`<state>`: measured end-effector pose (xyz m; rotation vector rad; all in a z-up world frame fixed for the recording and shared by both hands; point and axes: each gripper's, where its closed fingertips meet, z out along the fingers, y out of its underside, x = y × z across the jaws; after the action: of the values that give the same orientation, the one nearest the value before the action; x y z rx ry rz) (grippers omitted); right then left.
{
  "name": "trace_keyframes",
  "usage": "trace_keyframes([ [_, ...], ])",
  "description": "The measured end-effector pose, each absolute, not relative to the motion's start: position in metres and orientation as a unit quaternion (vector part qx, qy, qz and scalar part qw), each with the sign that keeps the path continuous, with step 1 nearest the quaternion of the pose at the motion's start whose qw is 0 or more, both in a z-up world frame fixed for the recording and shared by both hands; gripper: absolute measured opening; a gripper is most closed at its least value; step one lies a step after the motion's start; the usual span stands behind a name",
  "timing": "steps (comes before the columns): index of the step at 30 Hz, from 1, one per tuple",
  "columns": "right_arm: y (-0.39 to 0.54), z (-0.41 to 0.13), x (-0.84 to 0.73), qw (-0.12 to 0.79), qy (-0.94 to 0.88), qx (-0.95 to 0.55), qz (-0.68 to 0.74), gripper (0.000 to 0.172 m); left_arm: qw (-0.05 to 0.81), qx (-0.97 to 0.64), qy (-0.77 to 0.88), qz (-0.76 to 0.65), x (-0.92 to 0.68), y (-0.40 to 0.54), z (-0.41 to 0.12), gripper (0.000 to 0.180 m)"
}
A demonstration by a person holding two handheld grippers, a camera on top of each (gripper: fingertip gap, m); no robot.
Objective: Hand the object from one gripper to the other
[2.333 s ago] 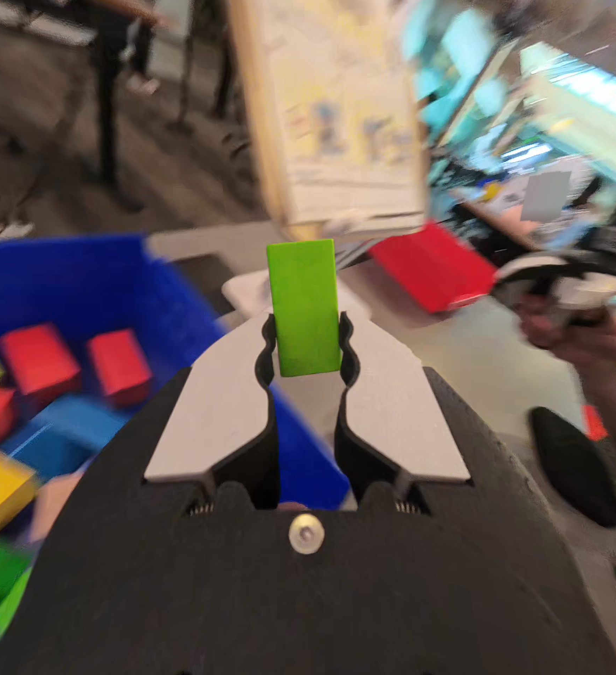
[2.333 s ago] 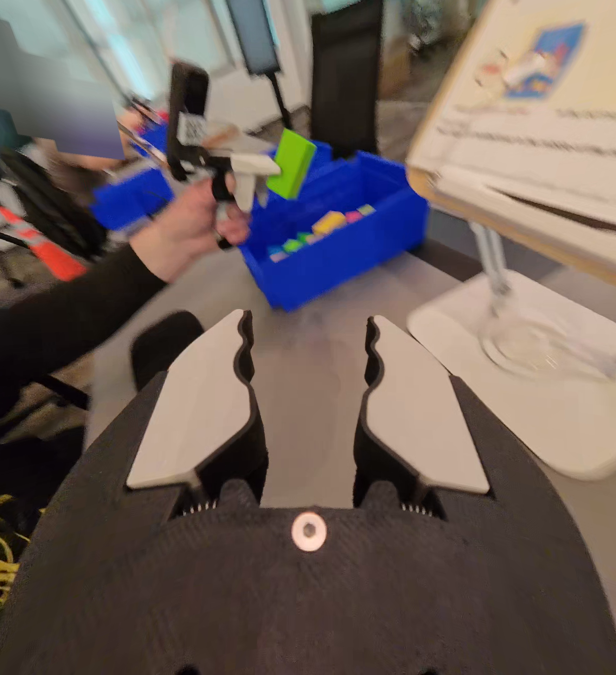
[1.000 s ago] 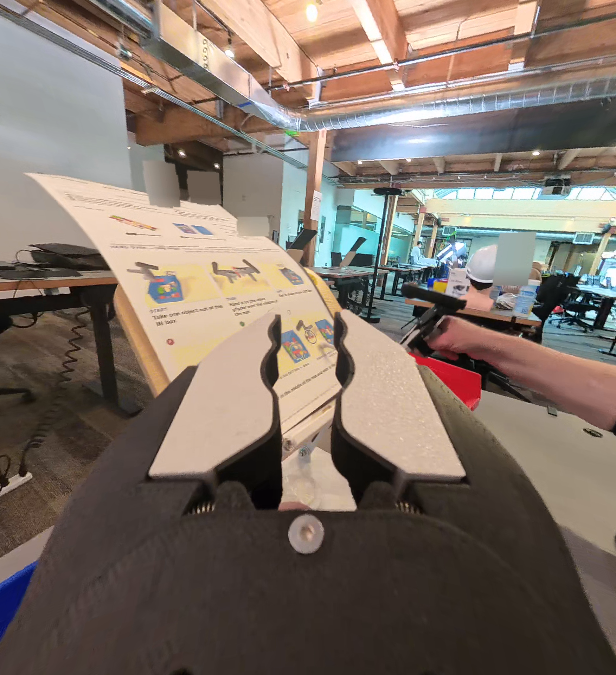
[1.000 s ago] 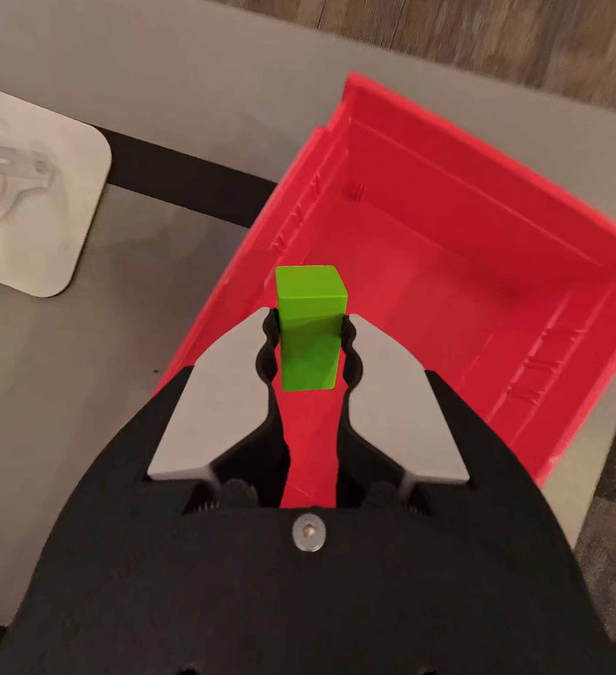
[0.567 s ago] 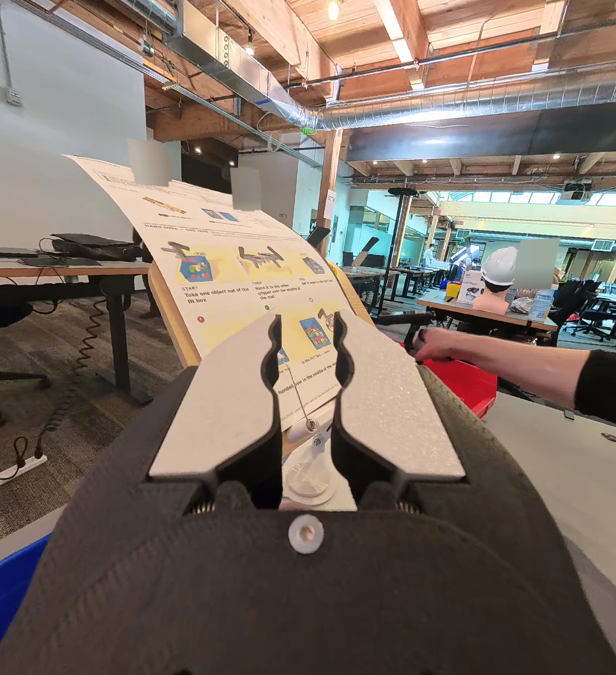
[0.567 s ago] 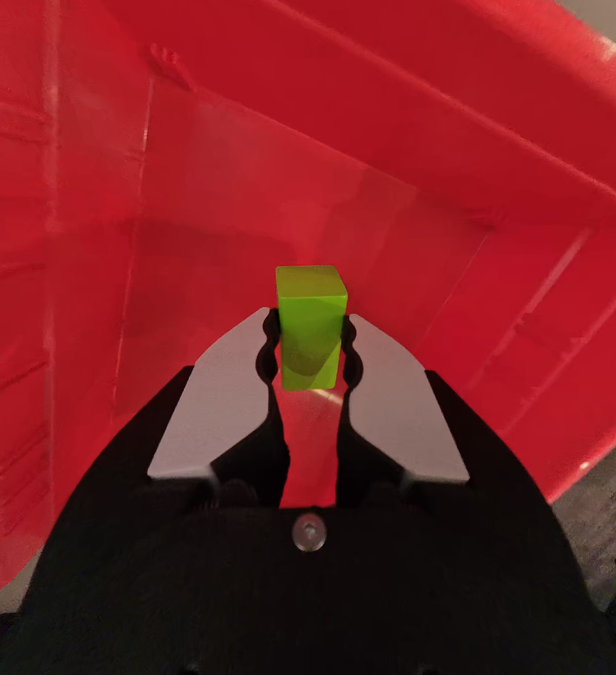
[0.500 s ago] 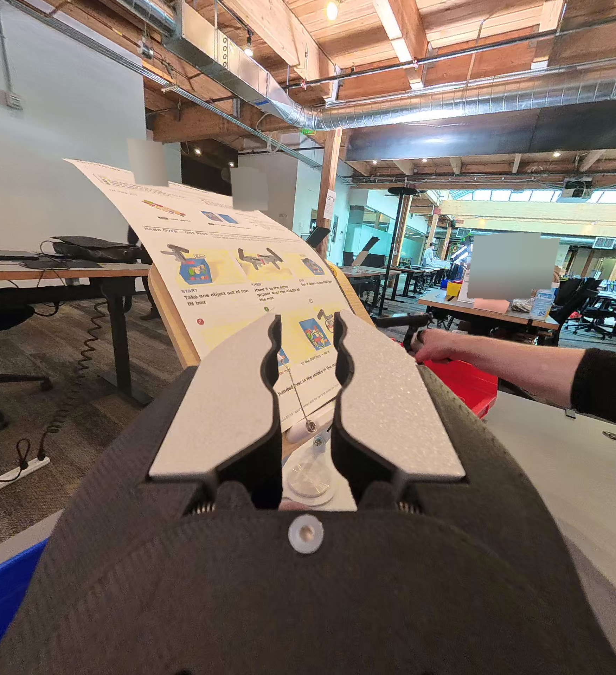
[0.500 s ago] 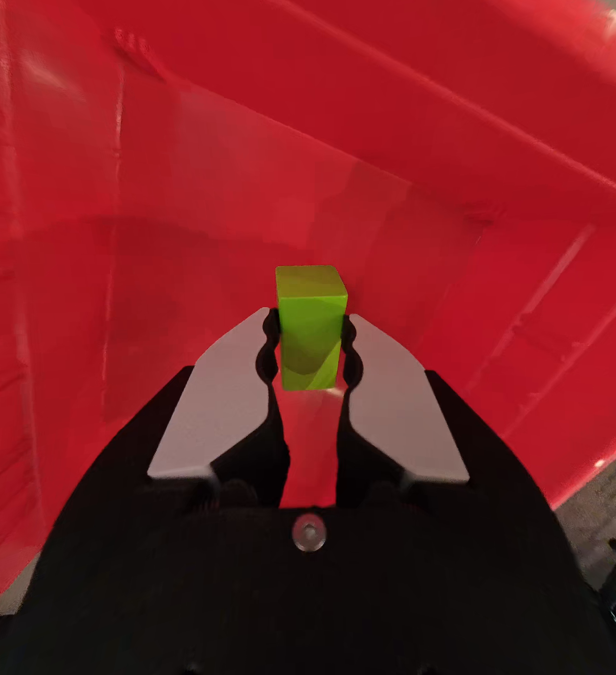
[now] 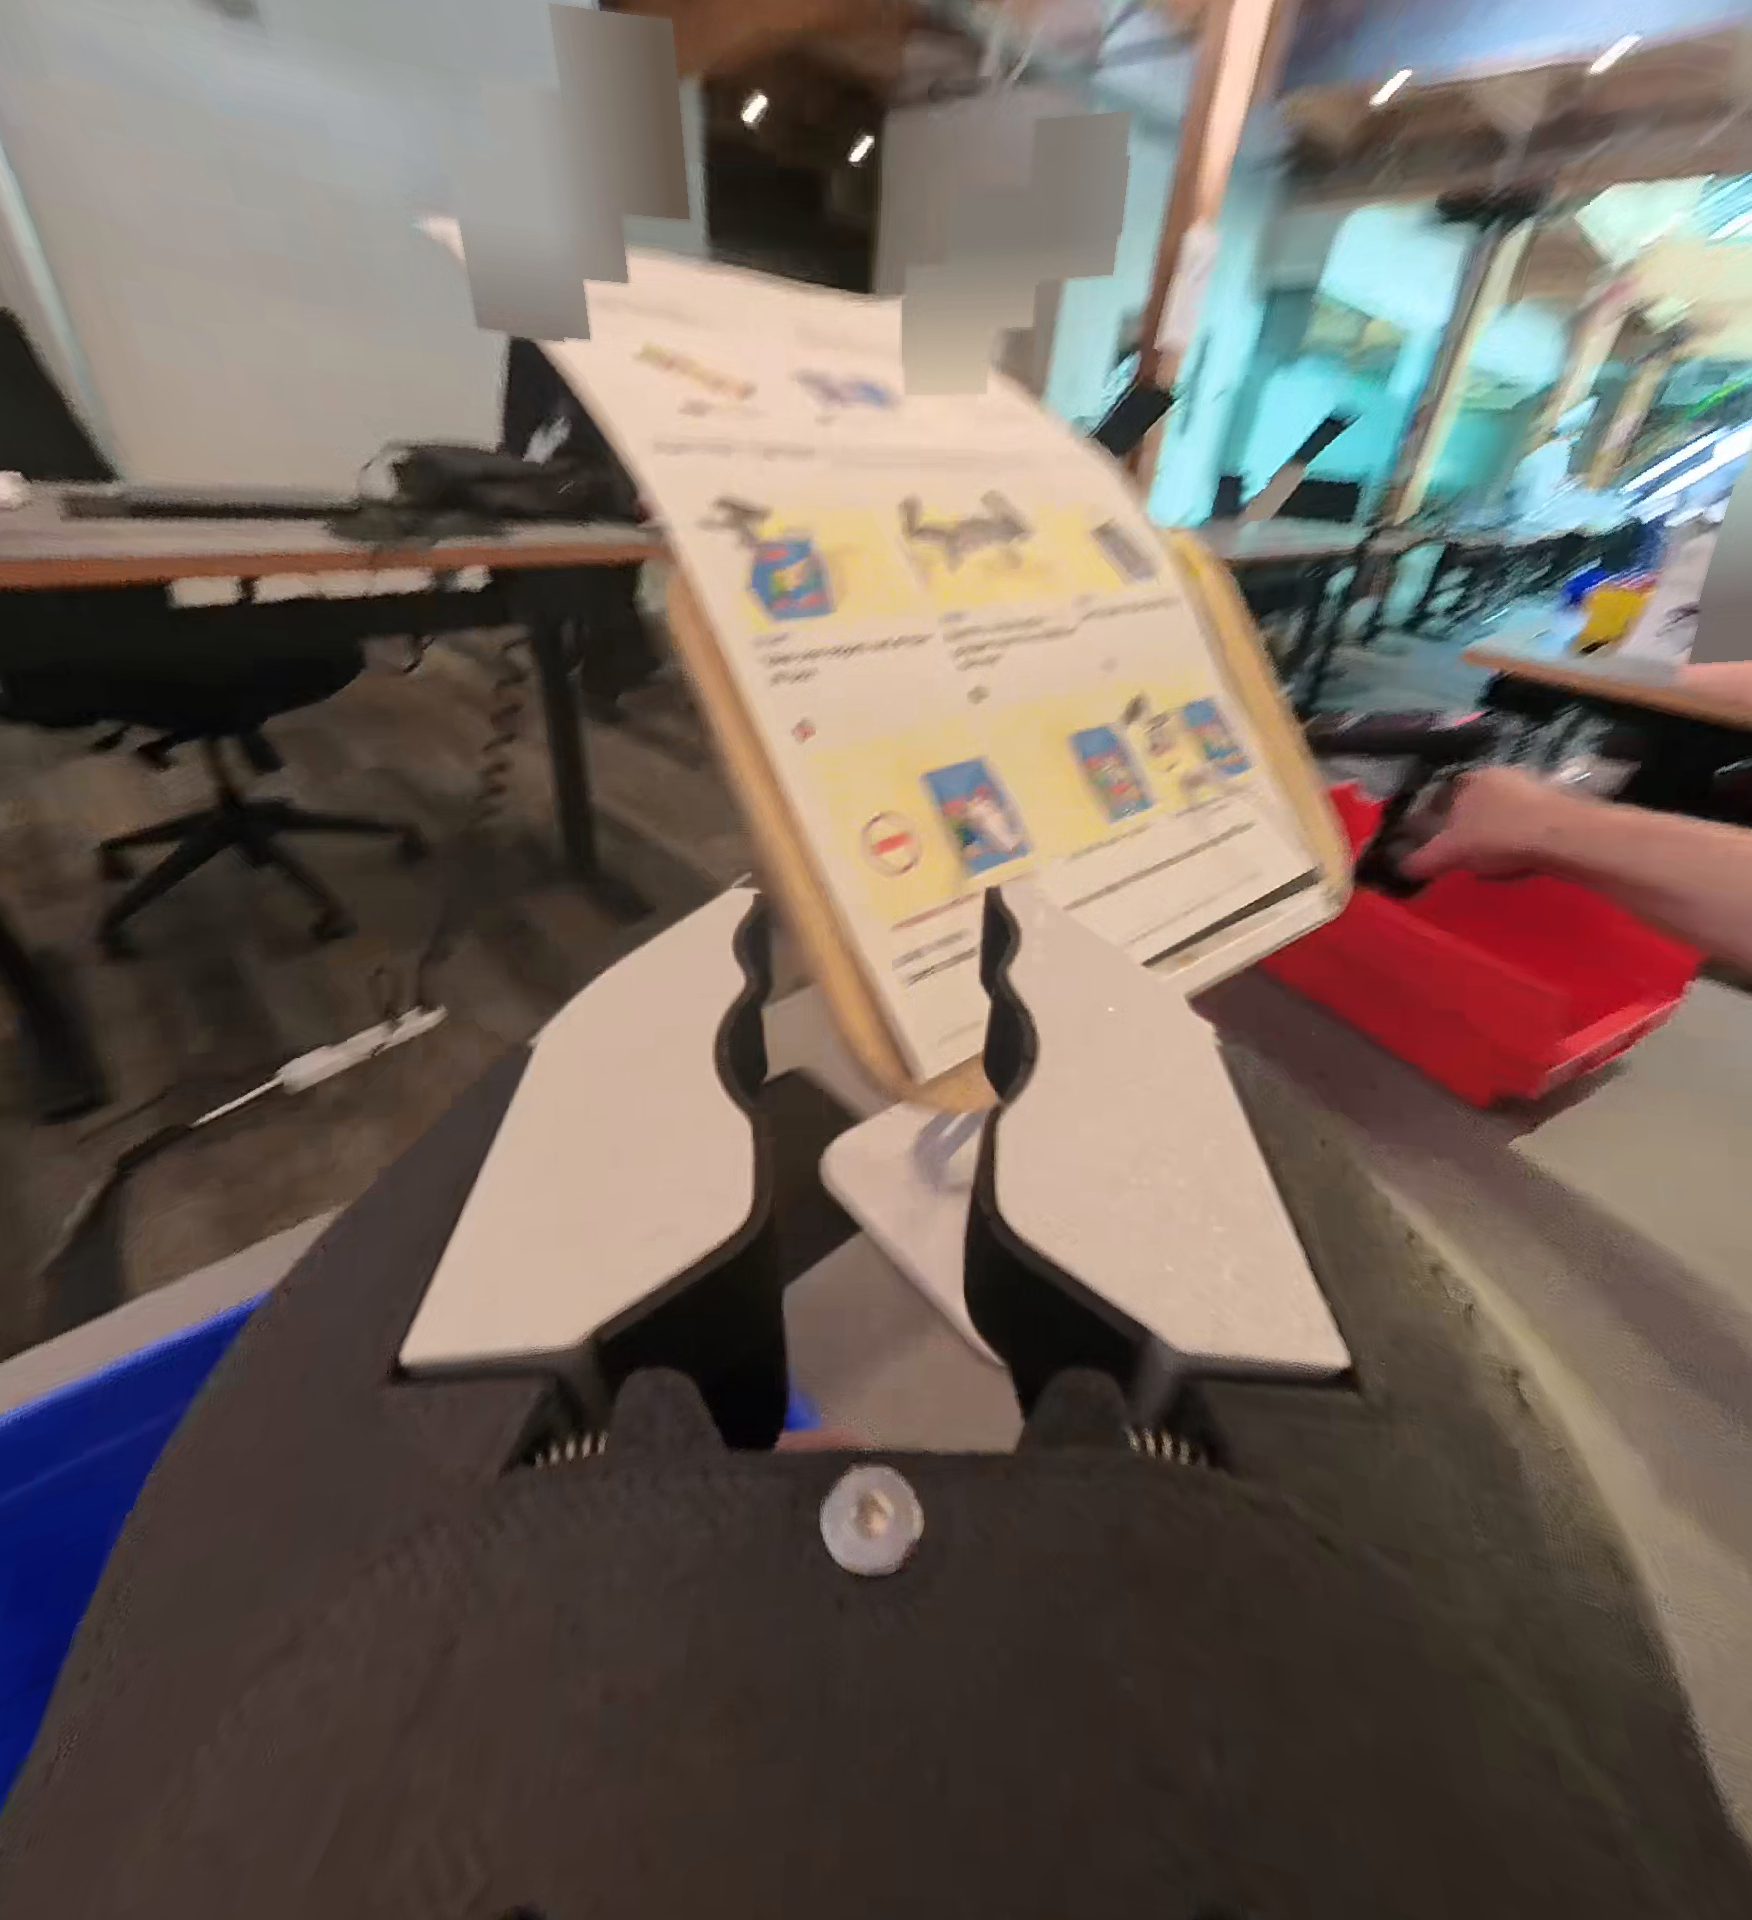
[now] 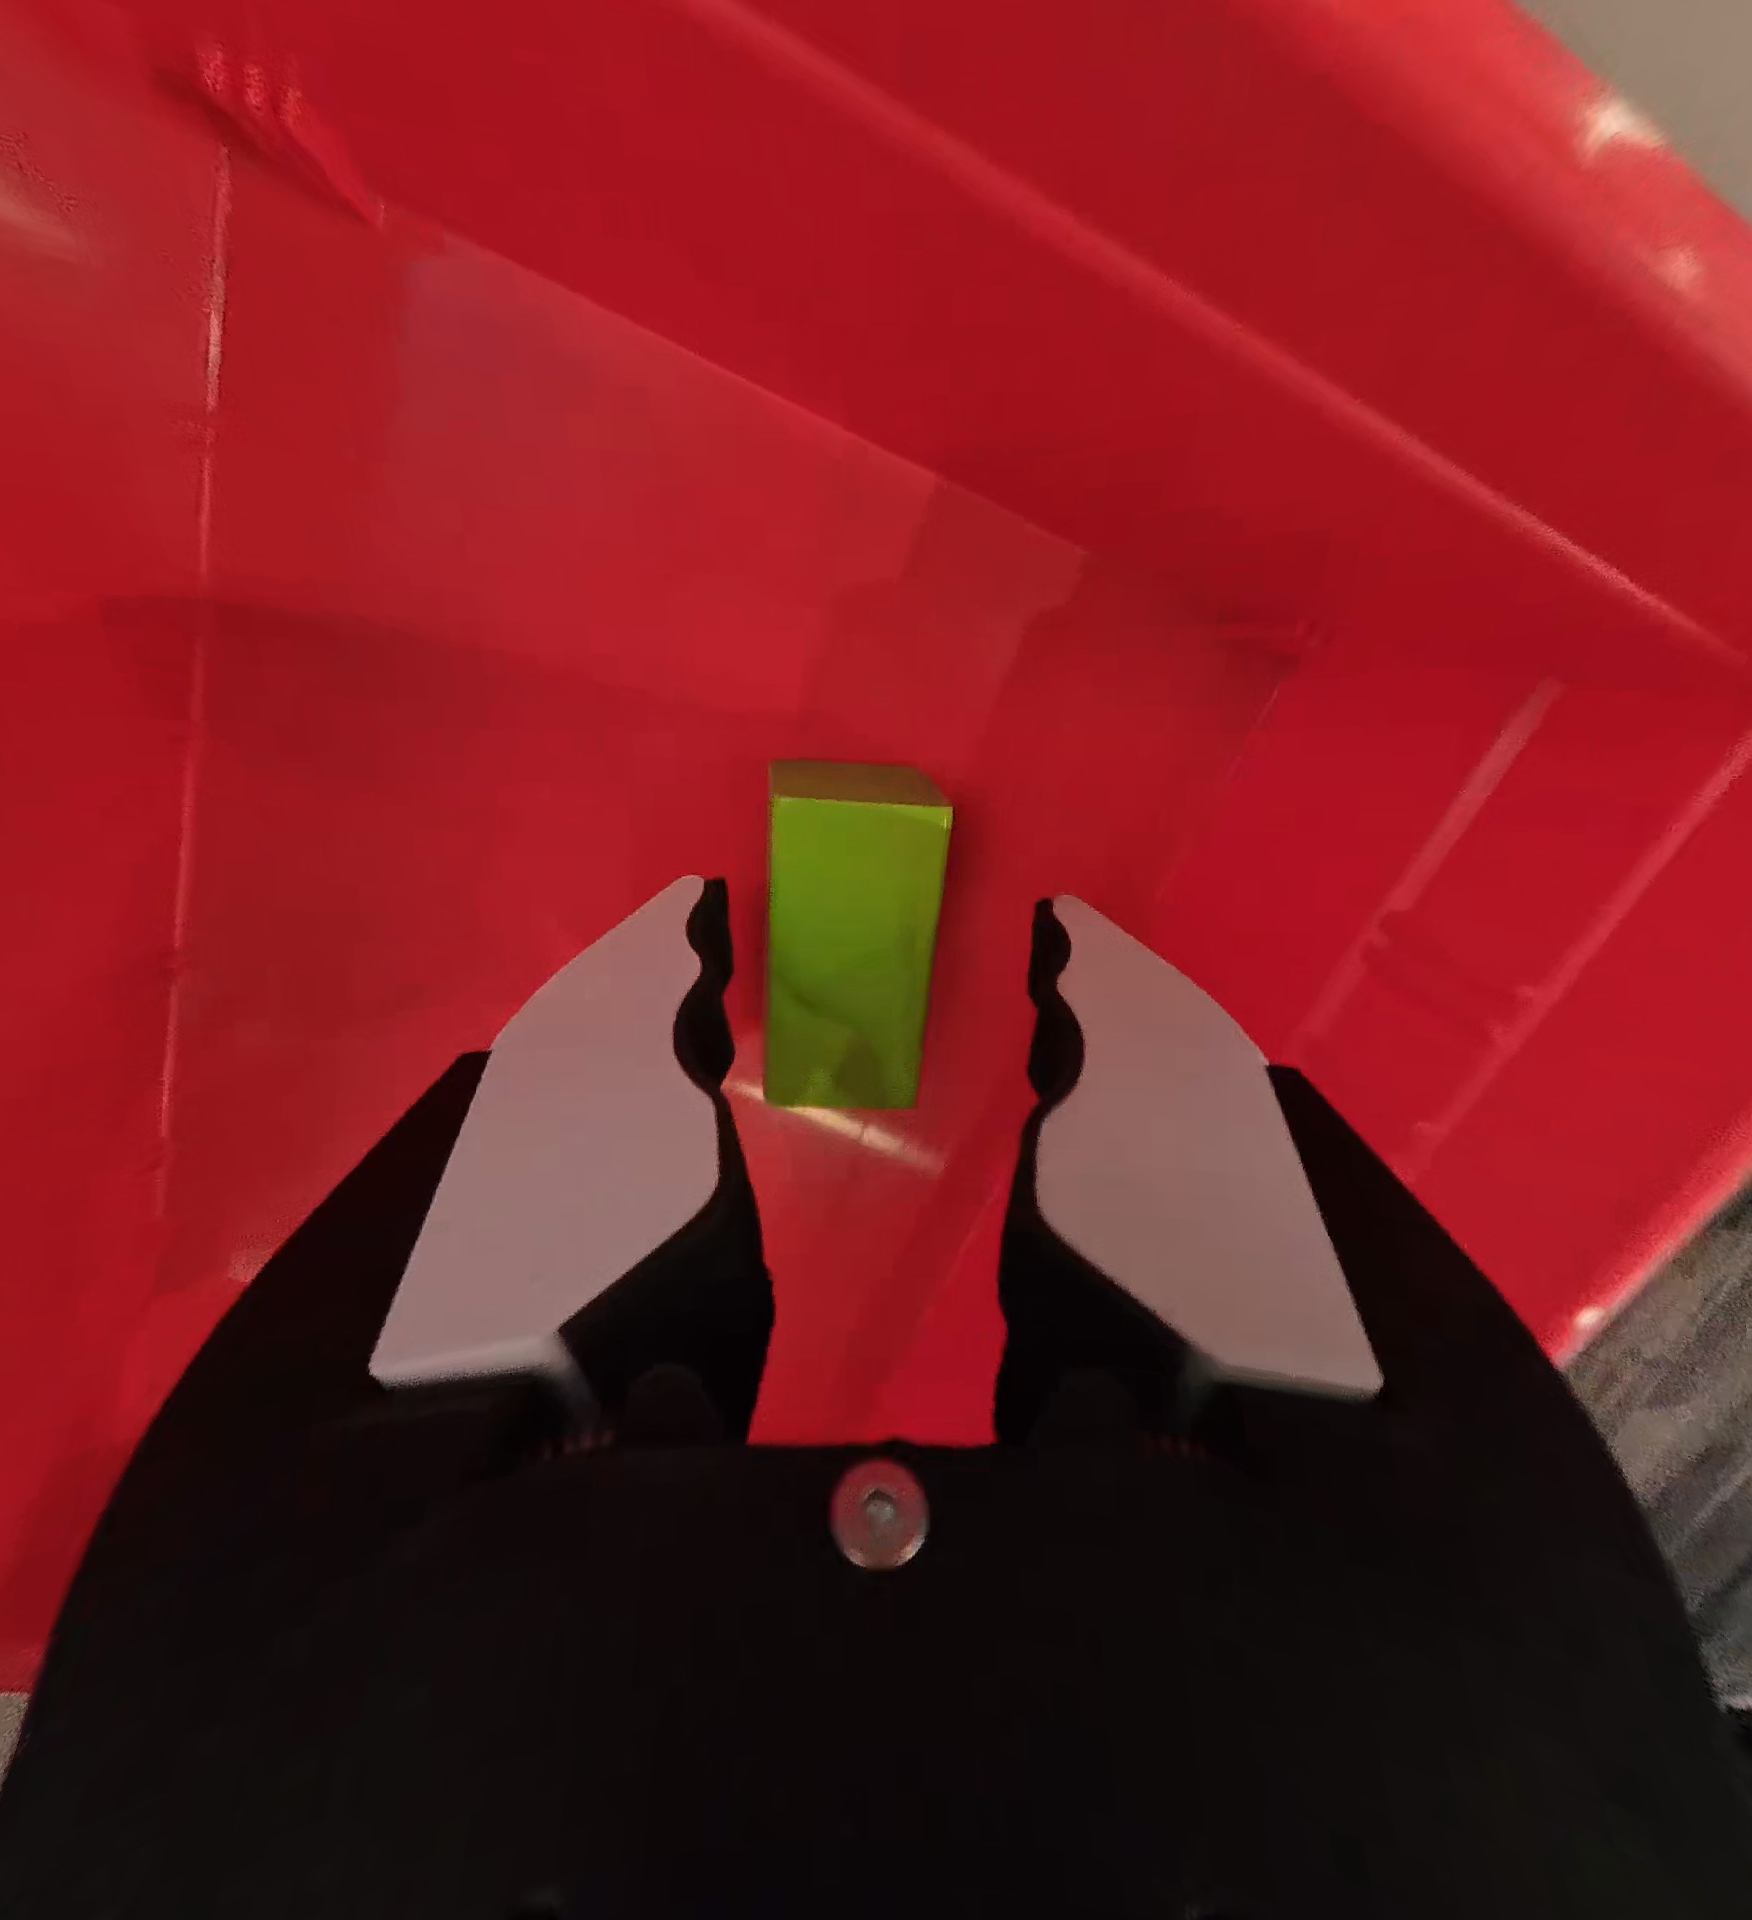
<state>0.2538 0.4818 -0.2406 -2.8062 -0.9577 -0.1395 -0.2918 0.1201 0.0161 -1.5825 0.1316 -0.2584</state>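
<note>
Right fingers (image 10: 1142, 997) parted from green block (image 10: 851, 956); red bin (image 10: 1267, 416) walls surround.

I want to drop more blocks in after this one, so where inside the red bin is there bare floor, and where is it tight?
The red bin holds only the green block, which stands between the right gripper's spread fingers, which show a gap on each side. Bare floor lies left of the block toward the left wall and beyond it toward the far wall. It is tightest right around the block and fingers.
</note>
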Motion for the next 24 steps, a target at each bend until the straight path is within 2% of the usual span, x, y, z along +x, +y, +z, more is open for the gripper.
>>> trace_keyframes([
  [3, 0.475, -0.224, 0.251, 0.119, -0.331, -0.935, -0.043, 0.053, 0.642, -0.766, 0.030, -0.018, -0.333, 0.115, -0.011, 0.041],
  [5, 0.467, -0.212, 0.246, 0.142, -0.339, -0.929, -0.035, 0.053, 0.572, -0.820, 0.022, 0.015, -0.351, 0.115, -0.045, 0.043],
  [11, 0.439, -0.176, 0.231, 0.210, -0.373, -0.903, -0.034, 0.051, 0.353, -0.935, 0.033, 0.019, -0.358, 0.125, -0.165, 0.048],
  [13, 0.428, -0.166, 0.224, 0.223, -0.387, -0.894, -0.034, 0.050, 0.305, -0.952, 0.017, 0.016, -0.358, 0.129, -0.195, 0.048],
  [19, 0.407, -0.146, 0.210, 0.255, -0.417, -0.872, -0.043, 0.049, 0.236, -0.970, -0.006, 0.050, -0.365, 0.134, -0.238, 0.053],
  [24, 0.396, -0.138, 0.198, 0.269, -0.429, -0.861, -0.038, 0.048, 0.201, -0.977, -0.022, 0.070, -0.373, 0.132, -0.261, 0.039],
])
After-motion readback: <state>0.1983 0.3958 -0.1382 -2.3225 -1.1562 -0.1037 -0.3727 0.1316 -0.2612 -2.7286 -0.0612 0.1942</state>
